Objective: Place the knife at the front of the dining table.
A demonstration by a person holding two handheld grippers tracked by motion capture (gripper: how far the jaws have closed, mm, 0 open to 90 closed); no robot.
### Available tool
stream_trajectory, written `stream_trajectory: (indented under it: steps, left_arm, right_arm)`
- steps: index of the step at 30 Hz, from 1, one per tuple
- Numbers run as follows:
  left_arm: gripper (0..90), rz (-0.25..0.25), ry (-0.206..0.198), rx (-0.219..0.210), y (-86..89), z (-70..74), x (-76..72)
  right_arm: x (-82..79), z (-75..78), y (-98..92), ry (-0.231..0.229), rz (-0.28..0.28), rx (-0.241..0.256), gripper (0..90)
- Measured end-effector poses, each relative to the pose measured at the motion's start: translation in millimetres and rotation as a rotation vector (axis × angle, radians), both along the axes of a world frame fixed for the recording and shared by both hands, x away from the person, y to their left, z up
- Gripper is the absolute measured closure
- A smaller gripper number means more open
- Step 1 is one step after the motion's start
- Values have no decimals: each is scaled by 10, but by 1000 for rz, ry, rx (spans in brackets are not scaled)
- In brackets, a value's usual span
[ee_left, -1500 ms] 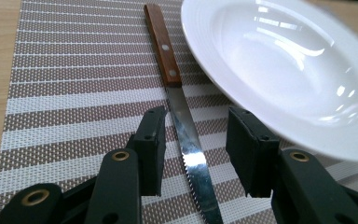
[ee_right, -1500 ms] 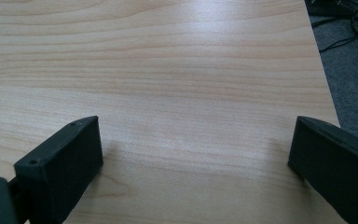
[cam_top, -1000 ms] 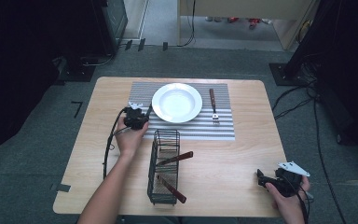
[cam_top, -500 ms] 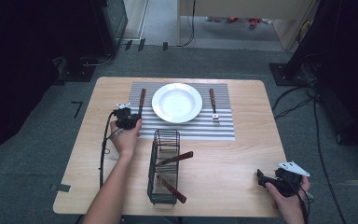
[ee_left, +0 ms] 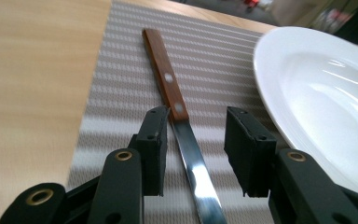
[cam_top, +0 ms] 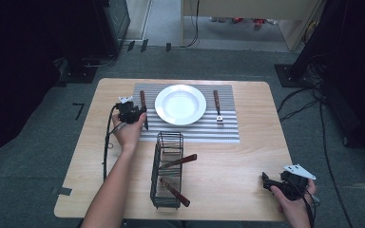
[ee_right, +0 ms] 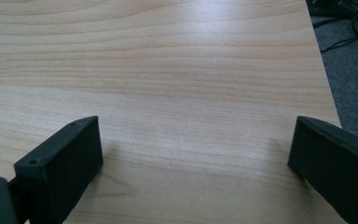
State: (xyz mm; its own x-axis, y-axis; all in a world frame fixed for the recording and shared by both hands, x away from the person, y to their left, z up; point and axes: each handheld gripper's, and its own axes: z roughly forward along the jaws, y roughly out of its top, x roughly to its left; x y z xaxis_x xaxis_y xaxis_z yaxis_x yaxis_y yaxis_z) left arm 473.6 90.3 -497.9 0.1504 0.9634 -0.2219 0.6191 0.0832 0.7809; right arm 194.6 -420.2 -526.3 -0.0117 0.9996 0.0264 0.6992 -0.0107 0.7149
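A light wooden table (cam_top: 247,156) is standing on grey carpet. A striped grey placemat (cam_top: 228,130) is lying along its far edge, midway between the far corners. A black wire basket (cam_top: 167,171) is sitting near the middle of the near edge, just short of the placemat. The rest of the tabletop toward the right edge is showing bare wood grain.

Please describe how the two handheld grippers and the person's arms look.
Both the left gripper and right gripper are black with blocky jaws; brass-coloured rivets show at the joints. A black cable trails from each. A grey three-cornered plate tops the right one. The forearms are bare, without sleeves.
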Motion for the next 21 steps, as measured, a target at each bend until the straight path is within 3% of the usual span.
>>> stream_trajectory:
  steps: [4,9,15,21]
  left_arm:
    - [630,-2,23,43,-36,-47,177]
    - [727,-18,53,12,0,-147,284]
    - [778,-37,45,-15,54,-189,289]
    - [783,3,75,-50,36,-174,296]
  right_arm:
    - [0,0,-1,-1,0,-1,22]
    - [0,-1,-1,-1,1,-1,22]
    - [0,0,-1,-1,1,-1,22]
    - [0,-1,-1,-1,1,-1,22]
